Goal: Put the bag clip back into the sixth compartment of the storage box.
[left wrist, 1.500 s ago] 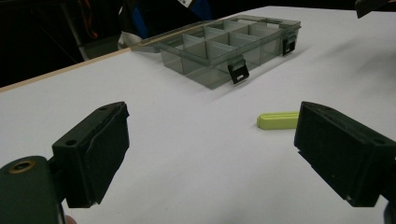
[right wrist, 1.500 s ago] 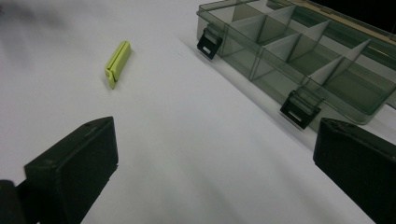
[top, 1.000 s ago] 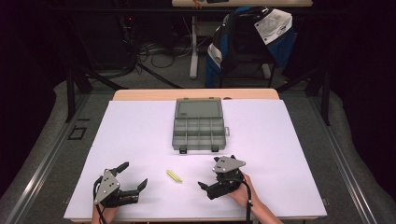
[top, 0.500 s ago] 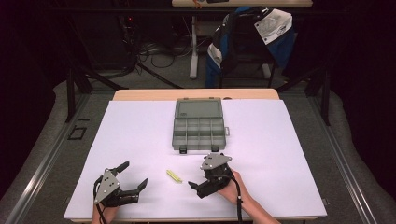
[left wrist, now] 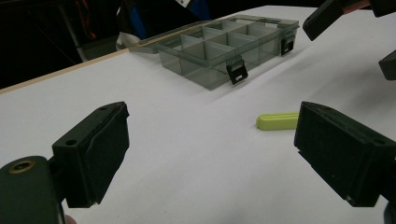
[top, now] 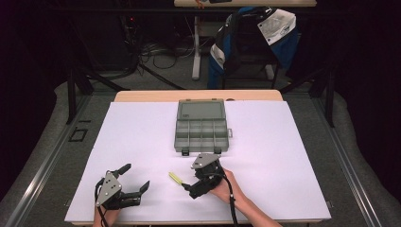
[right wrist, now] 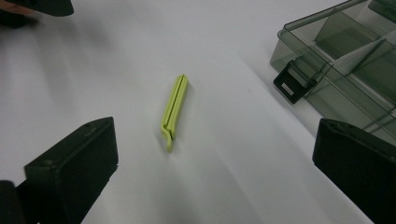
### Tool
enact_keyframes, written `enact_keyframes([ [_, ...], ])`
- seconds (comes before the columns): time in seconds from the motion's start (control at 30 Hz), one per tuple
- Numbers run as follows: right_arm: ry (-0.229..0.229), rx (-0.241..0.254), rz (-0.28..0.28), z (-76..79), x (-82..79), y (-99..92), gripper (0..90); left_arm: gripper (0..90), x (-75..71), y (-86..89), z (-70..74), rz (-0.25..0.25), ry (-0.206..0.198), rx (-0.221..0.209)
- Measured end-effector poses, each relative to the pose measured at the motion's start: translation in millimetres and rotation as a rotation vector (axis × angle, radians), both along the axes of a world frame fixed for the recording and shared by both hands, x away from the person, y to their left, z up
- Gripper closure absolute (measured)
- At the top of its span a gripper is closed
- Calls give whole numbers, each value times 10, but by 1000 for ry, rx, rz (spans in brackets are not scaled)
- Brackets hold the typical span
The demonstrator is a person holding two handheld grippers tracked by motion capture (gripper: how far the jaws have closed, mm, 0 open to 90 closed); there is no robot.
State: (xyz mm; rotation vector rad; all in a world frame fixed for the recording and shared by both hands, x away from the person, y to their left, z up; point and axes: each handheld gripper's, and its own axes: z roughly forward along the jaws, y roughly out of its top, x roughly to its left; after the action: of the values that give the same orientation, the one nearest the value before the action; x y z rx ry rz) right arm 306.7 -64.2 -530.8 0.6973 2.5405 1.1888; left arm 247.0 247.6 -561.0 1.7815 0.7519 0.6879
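1. Yellow-green plastic clip (top: 176, 178) lying flat on the white surface (top: 283, 165), closed, well in front of the box and just ahead of the right hand-held gripper (top: 190, 178); no contact yet.
2. Judged step: closing in for the pick-up. Line up on the clip's long axis first. In the right gripper view the clip runs nearly lengthwise between the two jaws, nearer the left one, with its hooked end pointing back toward the camera.
3. Centre the clip between the jaws, then lower until the pads sit on either side of its thin body, close to the surface.
4. Squeeze across the narrow width, near the middle of its length, not at the hooked tip, where a slim piece seems likely to pivot or flick away.
5. Close slowly. Thin, light and smooth-looking, so probably prone to sliding over the sheet if one pad arrives first.
6. Right hand-held gripper: jaws spread wide, nothing between them.
7. Left hand-held gripper (top: 137, 176): also released and empty, resting low near the front edge, well to the left of the clip. Leave it there, clear of the approach, or use it to steady the box later.
8. Grey translucent compartment box (top: 201, 150) farther back, lid open, compartments apparently empty, black latches (right wrist: 292, 86) hanging at the front wall. Likely destination, though only a guess; lift high enough to clear that wall and the latches.
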Motion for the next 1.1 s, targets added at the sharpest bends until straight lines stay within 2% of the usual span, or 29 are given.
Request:
enact_keyframes([
  [0.43,36,-48,11,-32,69,230,0,103,-8,-2,7,-2,-7,5],
  [0.53,38,-64,4,-34,80,272,27,103,-10,-4,8,-2,-8,2],
  [0.8,50,-96,6,-68,116,393,205,103,-10,-2,9,-1,-10,2],
  [0.87,63,-102,8,-94,122,433,291,104,-10,-3,9,-3,-11,3],
  [0.9,63,-102,8,-94,122,433,291,104,-10,-3,10,-3,-12,4],
  [1.1,88,-105,23,-146,115,505,474,104,-11,-1,10,-2,-13,1],
])
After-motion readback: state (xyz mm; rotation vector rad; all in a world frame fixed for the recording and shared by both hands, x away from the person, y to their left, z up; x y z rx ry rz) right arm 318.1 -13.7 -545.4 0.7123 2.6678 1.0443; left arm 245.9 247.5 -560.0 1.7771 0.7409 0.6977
